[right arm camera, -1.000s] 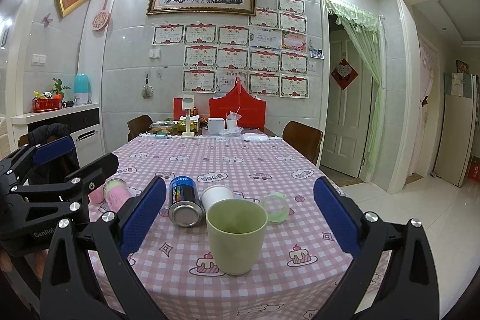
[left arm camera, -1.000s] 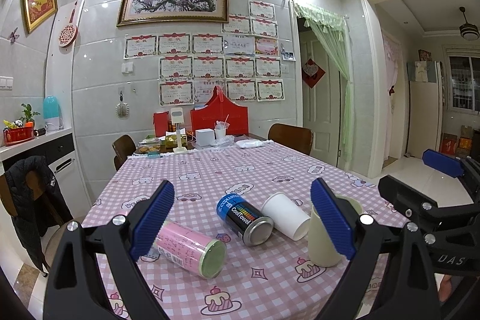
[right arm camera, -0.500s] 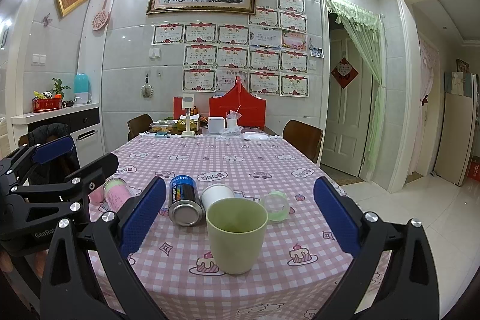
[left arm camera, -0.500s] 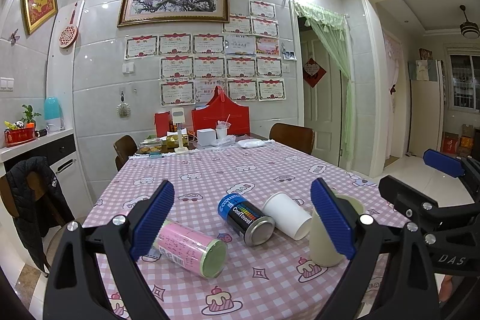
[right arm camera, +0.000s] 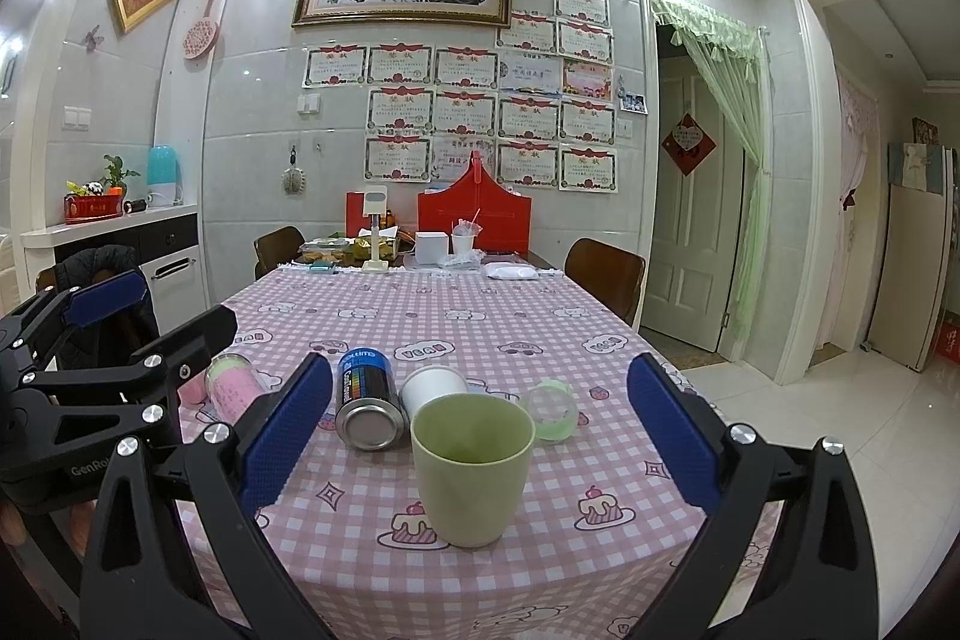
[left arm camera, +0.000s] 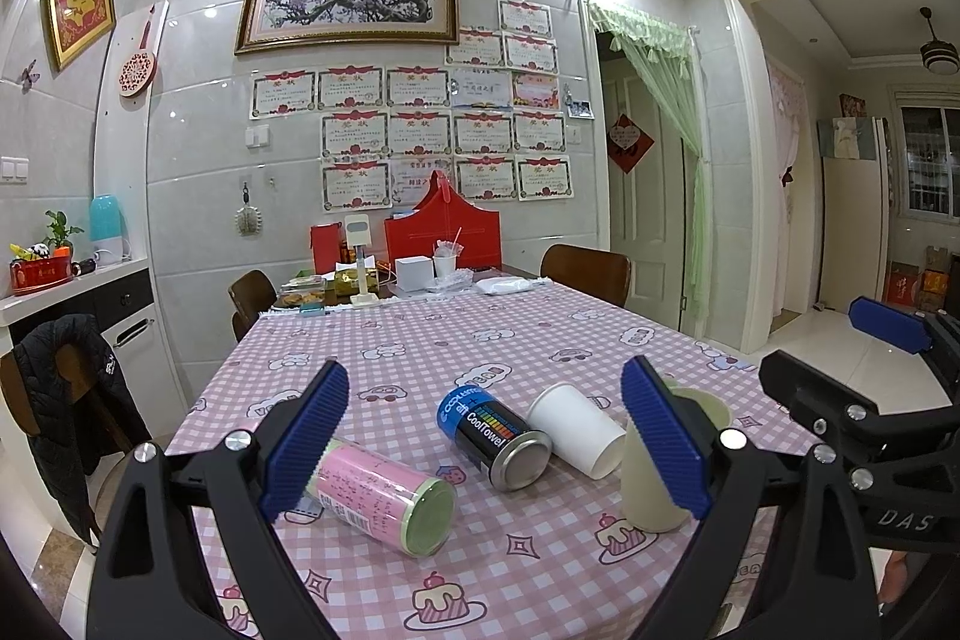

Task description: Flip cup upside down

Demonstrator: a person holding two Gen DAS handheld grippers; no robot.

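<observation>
A pale green cup (right arm camera: 472,469) stands upright, mouth up, near the table's front edge on the pink checked cloth (right arm camera: 480,316). My right gripper (right arm camera: 480,436) is open, its blue pads wide to either side of the cup and not touching it. In the left wrist view the cup (left arm camera: 645,502) is partly hidden behind the right pad. My left gripper (left arm camera: 486,442) is open and empty above the lying cans.
A pink canister (left arm camera: 384,499), a black CoolTowel can (left arm camera: 495,436) and a white paper cup (left arm camera: 576,430) lie on their sides. A small clear green jar (right arm camera: 549,409) lies behind the cup. Boxes and clutter (right arm camera: 474,220) fill the table's far end. Chairs flank it.
Both grippers have barely drifted; the objects on the table have not moved and both grippers stay open.
</observation>
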